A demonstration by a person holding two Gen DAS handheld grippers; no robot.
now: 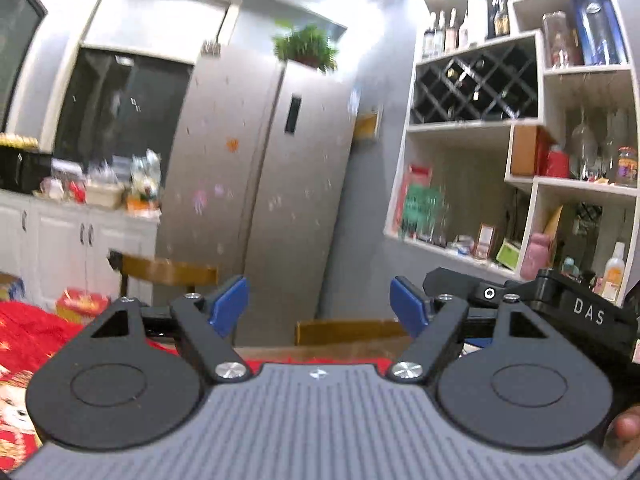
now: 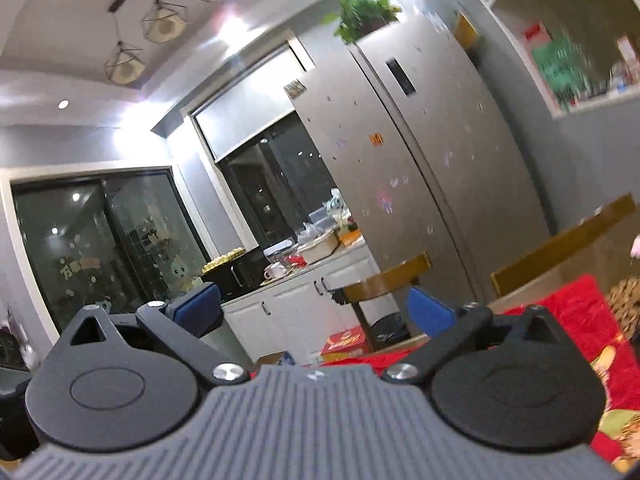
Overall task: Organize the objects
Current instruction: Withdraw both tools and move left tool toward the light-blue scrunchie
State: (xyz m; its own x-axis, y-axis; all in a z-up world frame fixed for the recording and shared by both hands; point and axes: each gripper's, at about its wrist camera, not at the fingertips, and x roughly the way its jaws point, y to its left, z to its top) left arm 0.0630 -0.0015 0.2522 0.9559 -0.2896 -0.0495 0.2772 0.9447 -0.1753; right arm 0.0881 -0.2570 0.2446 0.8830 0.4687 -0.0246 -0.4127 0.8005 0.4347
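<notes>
My left gripper (image 1: 320,304) is open and empty, its blue pads (image 1: 230,302) wide apart, raised above a table with a red patterned cloth (image 1: 24,340). My right gripper (image 2: 316,310) is open and empty too, tilted, above the same red cloth (image 2: 568,312). The black body of the right gripper (image 1: 560,300) shows at the right of the left wrist view. No object to be organized lies between either pair of fingers. A woven brown item (image 2: 626,300) sits on the cloth at the far right of the right wrist view.
A silver fridge (image 1: 272,180) stands ahead, with a plant (image 1: 306,46) on top. White wall shelves (image 1: 520,140) with bottles and glasses are on the right. Wooden chair backs (image 1: 168,272) stand beyond the table. A cluttered white counter (image 2: 312,264) is at the left. A red box (image 2: 346,342) lies low.
</notes>
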